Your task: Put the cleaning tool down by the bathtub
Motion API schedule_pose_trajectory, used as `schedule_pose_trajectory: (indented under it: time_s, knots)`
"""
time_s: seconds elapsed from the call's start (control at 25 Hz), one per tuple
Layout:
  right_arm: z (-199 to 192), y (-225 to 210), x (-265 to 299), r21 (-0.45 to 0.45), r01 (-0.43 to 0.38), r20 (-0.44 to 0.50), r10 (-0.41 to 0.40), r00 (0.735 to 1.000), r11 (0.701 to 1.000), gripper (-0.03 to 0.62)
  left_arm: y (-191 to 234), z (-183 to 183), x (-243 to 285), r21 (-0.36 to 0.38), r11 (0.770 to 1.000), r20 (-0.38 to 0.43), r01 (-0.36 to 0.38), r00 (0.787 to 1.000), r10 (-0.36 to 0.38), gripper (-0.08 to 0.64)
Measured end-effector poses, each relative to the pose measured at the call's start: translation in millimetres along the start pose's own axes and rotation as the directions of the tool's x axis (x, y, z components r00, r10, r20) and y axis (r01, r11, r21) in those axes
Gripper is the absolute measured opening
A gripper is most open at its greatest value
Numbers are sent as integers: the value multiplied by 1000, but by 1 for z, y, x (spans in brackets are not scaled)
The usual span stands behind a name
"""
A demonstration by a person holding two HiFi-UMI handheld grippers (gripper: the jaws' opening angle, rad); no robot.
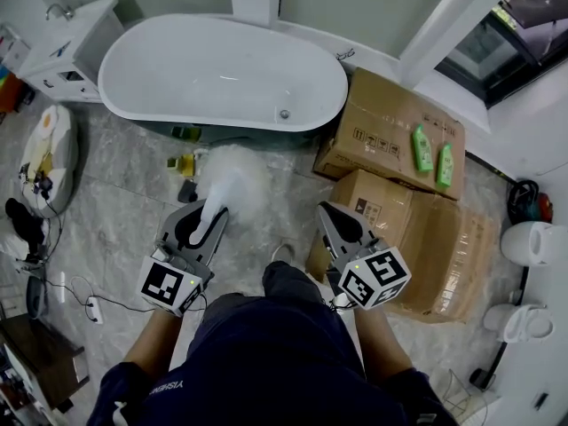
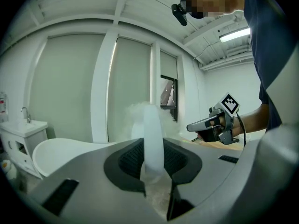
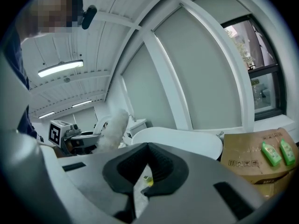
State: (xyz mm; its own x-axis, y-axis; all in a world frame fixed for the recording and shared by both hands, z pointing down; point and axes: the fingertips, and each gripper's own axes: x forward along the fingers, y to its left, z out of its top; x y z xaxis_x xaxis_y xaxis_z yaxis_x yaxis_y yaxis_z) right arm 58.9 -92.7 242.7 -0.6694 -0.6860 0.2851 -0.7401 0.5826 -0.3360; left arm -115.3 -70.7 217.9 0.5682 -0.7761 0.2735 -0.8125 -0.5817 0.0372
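The cleaning tool is a fluffy white duster (image 1: pixel 235 180) on a pale handle (image 2: pixel 153 143). My left gripper (image 1: pixel 206 224) is shut on that handle, and the fluffy head points toward the white bathtub (image 1: pixel 222 69). The head hangs above the tiled floor just in front of the tub's near side. In the left gripper view the handle stands upright between the dark pads of that gripper (image 2: pixel 153 160). My right gripper (image 1: pixel 342 224) is level with the left one, to its right, with its jaws together and nothing in them. The right gripper view shows the duster (image 3: pixel 112 129) at the left and the bathtub (image 3: pixel 182 143) ahead.
Large cardboard boxes (image 1: pixel 390 131) stand right of the tub with two green bottles (image 1: pixel 422 147) on top. A white sink cabinet (image 1: pixel 71 47) is at the far left. Small bottles and items (image 1: pixel 185 162) lie on the floor by the tub. Cables run along the left floor.
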Motion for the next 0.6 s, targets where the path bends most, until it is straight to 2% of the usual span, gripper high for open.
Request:
schedule_pose_trajectory:
  time_s: [0.24, 0.6]
  knots:
    - [14, -47, 26, 7, -29, -21, 29, 999, 1000, 5, 12, 8, 52, 5, 1000, -21, -25, 999, 25, 107]
    - [3, -102, 62, 36, -37, -66, 39, 997, 999, 5, 24, -17, 116, 1, 1000, -103, -21, 994, 21, 107]
